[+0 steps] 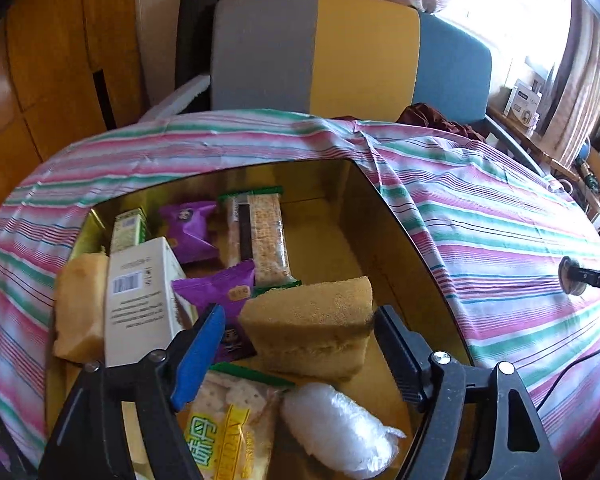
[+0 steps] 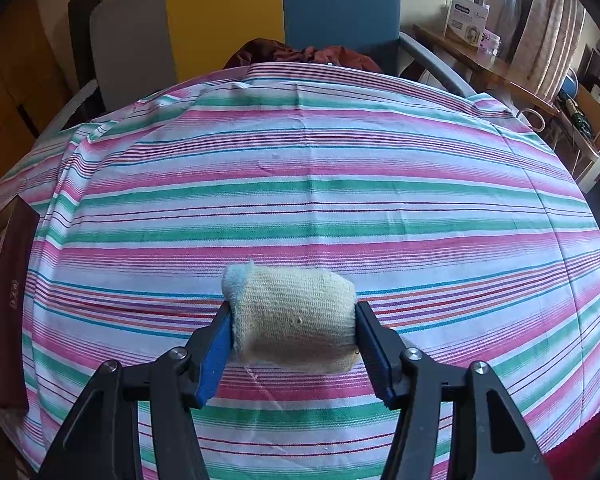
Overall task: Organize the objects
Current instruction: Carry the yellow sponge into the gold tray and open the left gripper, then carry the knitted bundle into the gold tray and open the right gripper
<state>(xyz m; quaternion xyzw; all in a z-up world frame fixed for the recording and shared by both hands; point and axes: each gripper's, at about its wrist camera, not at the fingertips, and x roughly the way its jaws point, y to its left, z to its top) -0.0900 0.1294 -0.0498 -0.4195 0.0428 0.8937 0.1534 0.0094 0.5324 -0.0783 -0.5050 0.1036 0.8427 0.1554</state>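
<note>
It is a lived-in home: a striped cloth covers the tabletop, with a colour-blocked sofa, curtains and wooden cabinets behind.

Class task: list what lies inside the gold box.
Inside the gold box: two sponges, purple packets, cereal bars, a white carton, crackers, a plastic-wrapped bundle. The nearest part is hidden.

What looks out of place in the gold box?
The brown sponge lies in the gold box among wrapped snacks like the cereal bar, between the open left gripper jaws. Nothing spilled or damaged.
</note>
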